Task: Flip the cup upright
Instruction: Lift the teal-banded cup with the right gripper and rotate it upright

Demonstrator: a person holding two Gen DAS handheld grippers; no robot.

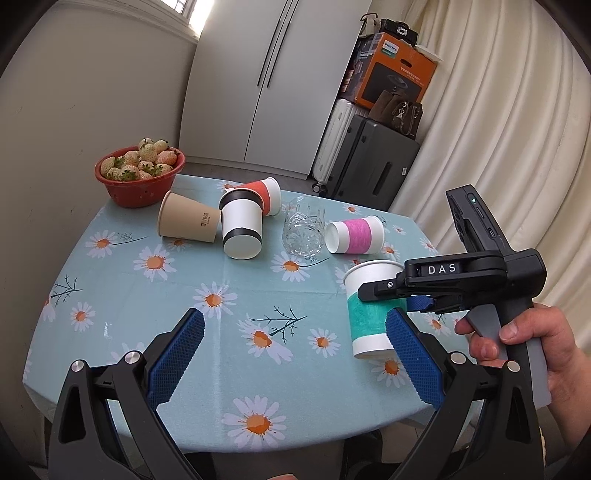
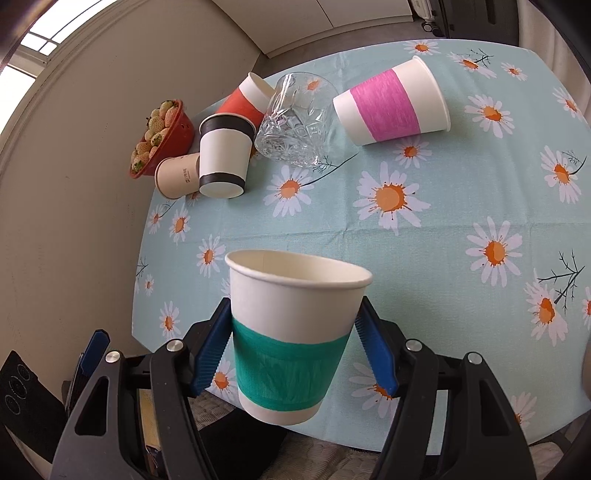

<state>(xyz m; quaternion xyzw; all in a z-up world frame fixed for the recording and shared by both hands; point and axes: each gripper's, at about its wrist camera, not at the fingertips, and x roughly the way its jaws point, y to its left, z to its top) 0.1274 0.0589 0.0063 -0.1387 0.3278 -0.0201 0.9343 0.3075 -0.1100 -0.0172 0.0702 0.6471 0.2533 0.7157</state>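
Right gripper (image 2: 291, 343) grasps the green-banded cup (image 2: 291, 332), mouth up, near the table's (image 2: 443, 229) front edge, not clearly set down; left gripper (image 1: 295, 354) hangs released; four cups lie tipped.

bright daylight; window (image 1: 192, 11) glare upper left; fisheye-bent, dark edges; sharp

A lived-in home, likely a dining corner. A daisy-print cloth (image 1: 236, 369) covers the tabletop, with a red bowl of strawberries (image 1: 139, 173) at its far edge. Behind stand a white double-door fridge (image 1: 273, 85), two suitcases (image 1: 369, 158) stacked with boxes (image 1: 395, 70) and bags, and cream curtains (image 1: 491, 122).
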